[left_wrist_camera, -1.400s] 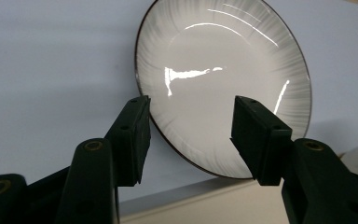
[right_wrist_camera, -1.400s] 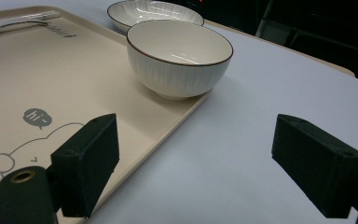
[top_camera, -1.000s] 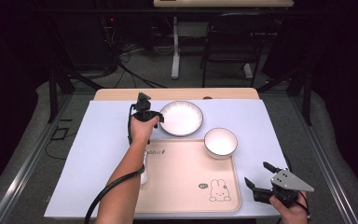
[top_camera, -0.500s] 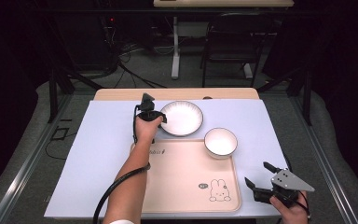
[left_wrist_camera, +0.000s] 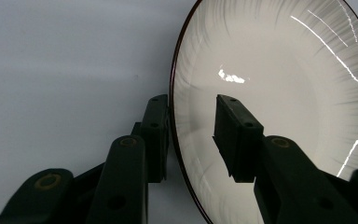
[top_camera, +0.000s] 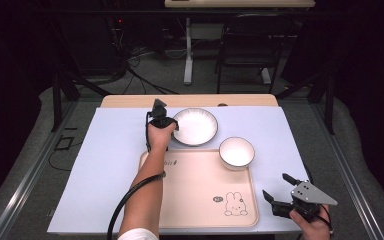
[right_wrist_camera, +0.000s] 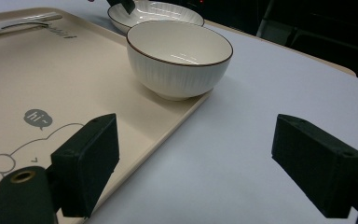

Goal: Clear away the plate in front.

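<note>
A white ribbed plate point(top_camera: 195, 126) with a dark rim lies on the pale blue mat behind the tray. My left gripper point(top_camera: 169, 124) is at the plate's left edge. In the left gripper view the plate point(left_wrist_camera: 270, 70) has its rim between the two pads of the left gripper point(left_wrist_camera: 192, 100), one pad outside and one over the plate's inside. The jaws have just been closing, and a gap still shows on the inner side. A white bowl point(top_camera: 236, 151) point(right_wrist_camera: 179, 51) stands on the tray's far right corner. My right gripper point(top_camera: 277, 186) point(right_wrist_camera: 205, 149) is open and empty, near the table's front right.
The beige tray point(top_camera: 195, 200) point(right_wrist_camera: 51, 70) with a rabbit drawing fills the front middle of the mat point(top_camera: 110, 165). My left forearm and its cable lie across the tray's left side. A chair and a desk stand beyond the table.
My left gripper has moved slightly right and down onto the plate's left rim. The right hand has not moved.
</note>
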### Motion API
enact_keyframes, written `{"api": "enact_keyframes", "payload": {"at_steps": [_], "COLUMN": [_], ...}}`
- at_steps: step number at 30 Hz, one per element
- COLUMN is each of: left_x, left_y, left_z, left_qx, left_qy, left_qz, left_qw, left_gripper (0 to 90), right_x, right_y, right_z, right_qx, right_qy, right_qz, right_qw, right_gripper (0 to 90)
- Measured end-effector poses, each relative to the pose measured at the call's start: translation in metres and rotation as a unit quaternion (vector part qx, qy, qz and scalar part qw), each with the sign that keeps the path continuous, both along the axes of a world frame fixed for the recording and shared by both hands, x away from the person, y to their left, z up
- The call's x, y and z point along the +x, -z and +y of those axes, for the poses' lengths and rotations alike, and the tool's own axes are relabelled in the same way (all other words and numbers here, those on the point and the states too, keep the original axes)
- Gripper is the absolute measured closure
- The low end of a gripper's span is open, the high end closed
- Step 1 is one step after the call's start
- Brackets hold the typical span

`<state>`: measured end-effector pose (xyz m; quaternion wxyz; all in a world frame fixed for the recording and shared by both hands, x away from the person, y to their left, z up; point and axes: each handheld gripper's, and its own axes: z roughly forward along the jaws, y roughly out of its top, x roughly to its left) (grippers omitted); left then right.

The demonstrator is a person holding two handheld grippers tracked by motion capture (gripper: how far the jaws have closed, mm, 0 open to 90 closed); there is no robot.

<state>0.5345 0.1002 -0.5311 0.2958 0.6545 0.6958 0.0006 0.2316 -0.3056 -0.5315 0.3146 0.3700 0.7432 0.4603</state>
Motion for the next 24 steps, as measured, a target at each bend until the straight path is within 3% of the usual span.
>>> {"api": "enact_keyframes", "payload": {"at_steps": [9, 17, 24], "left_x": [0.0031, 0.0034, 0.0036], "left_y": [0.0073, 0.0082, 0.008], "left_z": [-0.0033, -0.0015, 0.0027], "left_qx": [0.003, -0.007, -0.03], "left_qy": [-0.003, -0.01, -0.028], "left_qz": [0.003, 0.003, 0.011], "left_qw": [1.0, 0.9999, 0.9991], "left_gripper": [68.8, 70.5, 75.1], "right_x": [0.0002, 0.0004, 0.0005], "right_y": [0.0001, 0.0001, 0.0002], "right_z": [0.0002, 0.0003, 0.0005], "right_qx": [0.0, 0.0, 0.0], "right_qy": [-0.001, -0.001, -0.002], "right_qz": [0.001, 0.001, 0.001], "right_qw": [1.0, 1.0, 1.0], "right_gripper": [14.4, 14.4, 14.5]}}
